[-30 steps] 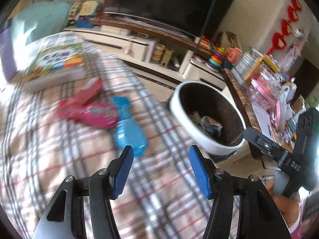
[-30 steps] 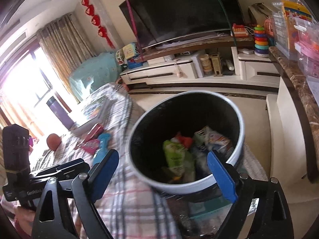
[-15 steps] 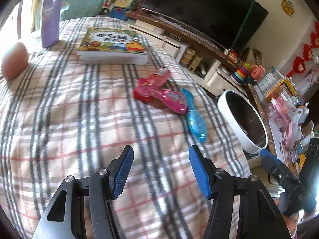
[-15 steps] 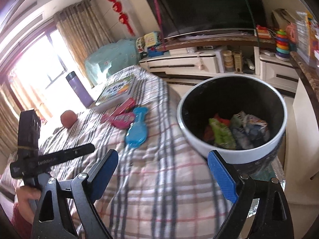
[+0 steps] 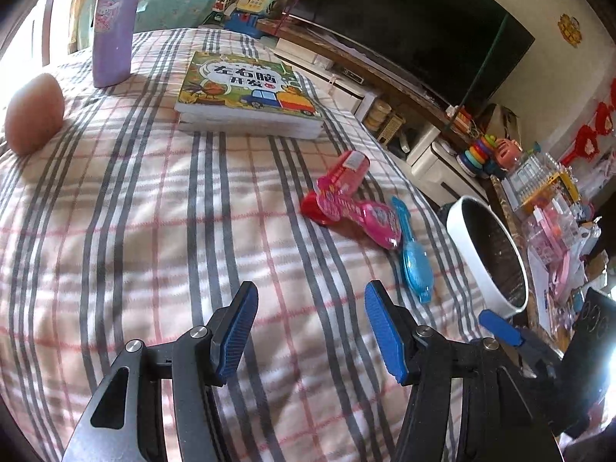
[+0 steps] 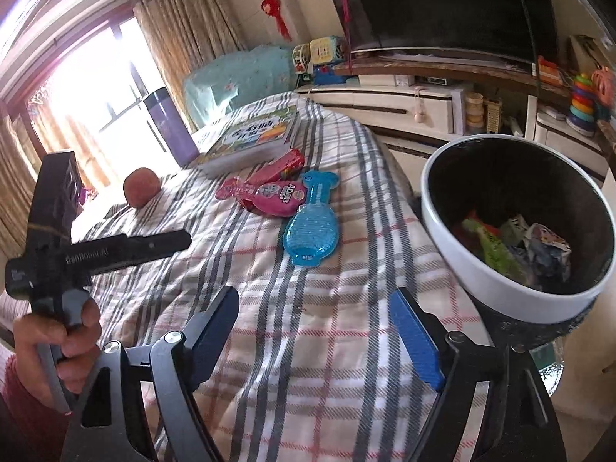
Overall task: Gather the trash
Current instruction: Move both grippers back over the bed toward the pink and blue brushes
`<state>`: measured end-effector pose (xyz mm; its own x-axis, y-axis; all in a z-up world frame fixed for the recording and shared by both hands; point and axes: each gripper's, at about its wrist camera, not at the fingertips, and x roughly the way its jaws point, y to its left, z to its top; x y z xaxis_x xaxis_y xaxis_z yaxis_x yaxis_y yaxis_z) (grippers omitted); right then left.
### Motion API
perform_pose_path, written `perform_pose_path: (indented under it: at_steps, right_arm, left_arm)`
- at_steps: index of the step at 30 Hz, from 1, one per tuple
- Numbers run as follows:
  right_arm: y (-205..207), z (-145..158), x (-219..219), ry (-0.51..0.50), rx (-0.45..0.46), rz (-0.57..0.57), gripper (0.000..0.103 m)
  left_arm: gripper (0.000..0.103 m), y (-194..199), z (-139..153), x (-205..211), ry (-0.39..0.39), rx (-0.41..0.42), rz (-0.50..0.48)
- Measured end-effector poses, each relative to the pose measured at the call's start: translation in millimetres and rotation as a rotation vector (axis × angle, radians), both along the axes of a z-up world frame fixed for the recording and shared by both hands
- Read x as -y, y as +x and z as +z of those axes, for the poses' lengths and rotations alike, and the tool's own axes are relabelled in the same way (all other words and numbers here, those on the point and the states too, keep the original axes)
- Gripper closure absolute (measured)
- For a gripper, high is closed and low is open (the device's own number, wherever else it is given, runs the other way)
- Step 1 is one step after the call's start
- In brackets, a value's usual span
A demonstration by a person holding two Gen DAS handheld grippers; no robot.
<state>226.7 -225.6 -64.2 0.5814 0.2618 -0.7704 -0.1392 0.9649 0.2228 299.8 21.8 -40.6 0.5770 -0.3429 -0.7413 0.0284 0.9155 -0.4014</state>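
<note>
On the plaid bedspread lie a pink wrapper point(image 5: 369, 215) point(image 6: 269, 194), a red packet point(image 5: 342, 175) point(image 6: 285, 163) and a blue plastic package point(image 5: 415, 260) point(image 6: 313, 227). A white-rimmed black bin point(image 5: 473, 254) point(image 6: 481, 273) stands off the bed's right edge with crumpled wrappers point(image 6: 516, 246) inside. My left gripper point(image 5: 310, 331) hovers open over bare bedspread, short of the wrappers. My right gripper point(image 6: 315, 338) also hangs over the bedspread, its jaws closing with nothing between them. The blue package lies ahead of it.
A picture book point(image 5: 246, 96) point(image 6: 254, 134), a purple bottle point(image 5: 115, 23) and a brown egg-shaped ball point(image 5: 32, 113) point(image 6: 140, 186) sit farther up the bed. A TV unit point(image 6: 423, 104) and toy-covered counter point(image 5: 546, 208) lie beyond. A hand point(image 6: 54, 338) grips the left gripper's handle.
Both grippers swung left, away from the bin and out over the bed. The bin slid to the right of both views. The right jaws stand a little narrower.
</note>
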Motion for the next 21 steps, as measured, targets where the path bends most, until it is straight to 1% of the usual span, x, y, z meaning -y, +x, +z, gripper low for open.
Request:
perform_pose_path:
  at_steps: [3, 6, 9, 11, 14, 17, 18, 20, 21]
  right_arm:
    - [8, -4, -5, 0.000, -0.010, 0.013, 0.027]
    - [17, -8, -11, -0.013, -0.014, 0.019, 0.030]
    - [28, -14, -15, -0.016, -0.024, 0.026, 0.031]
    - [34, -19, -18, -0.022, -0.030, 0.026, 0.032]
    - [43, -23, -23, -0.032, -0.039, 0.024, 0.035]
    - [51, -26, -27, -0.059, -0.039, 0.018, 0.039]
    - [54, -28, -29, -0.069, -0.044, 0.015, 0.043]
    - [58, -31, -30, -0.081, -0.055, 0.008, 0.050]
    - [59, -33, -31, -0.091, -0.059, 0.000, 0.056]
  left_arm:
    - [0.046, 11, 0, -1, -0.001, 0.004, -0.005]
    - [0.046, 24, -1, -1, -0.014, 0.009, -0.014]
    - [0.046, 36, -2, 0, -0.027, 0.020, -0.027]
    - [0.046, 43, -3, 1, -0.022, 0.029, -0.036]
    - [0.046, 54, -7, 4, -0.019, 0.036, -0.054]
    - [0.047, 67, -12, 5, -0.045, 0.035, -0.077]
    - [0.048, 71, -15, 6, -0.050, 0.034, -0.083]
    - [0.052, 77, -19, 6, -0.062, 0.033, -0.099]
    - [0.064, 81, -22, 7, -0.066, 0.033, -0.112]
